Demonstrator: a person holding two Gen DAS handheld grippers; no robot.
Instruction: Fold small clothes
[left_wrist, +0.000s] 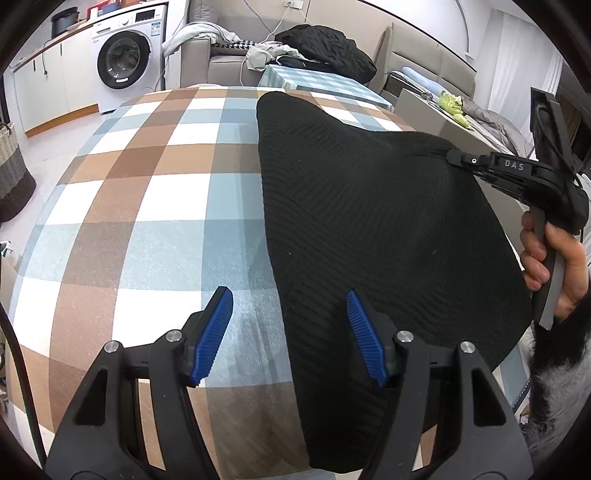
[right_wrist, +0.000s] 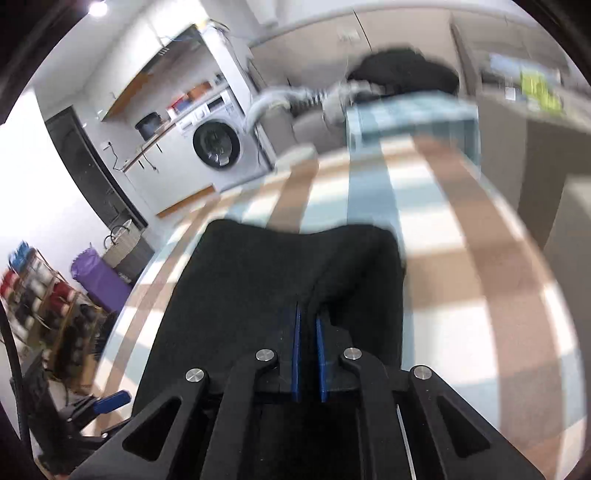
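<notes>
Between the blue pads of the right hand-held gripper (right_wrist: 308, 321), a pinch of the black knit garment (left_wrist: 369, 229) is clamped at its right edge, raising a ridge there. Judged by its drape, the ribbed fabric is light, soft and limp; edges and corners are the best grasp points. The garment lies on the checked counter (left_wrist: 147, 206). The left hand-held gripper (left_wrist: 288, 332) hangs released, angled downward, its jaws straddling the garment's near left edge.
</notes>
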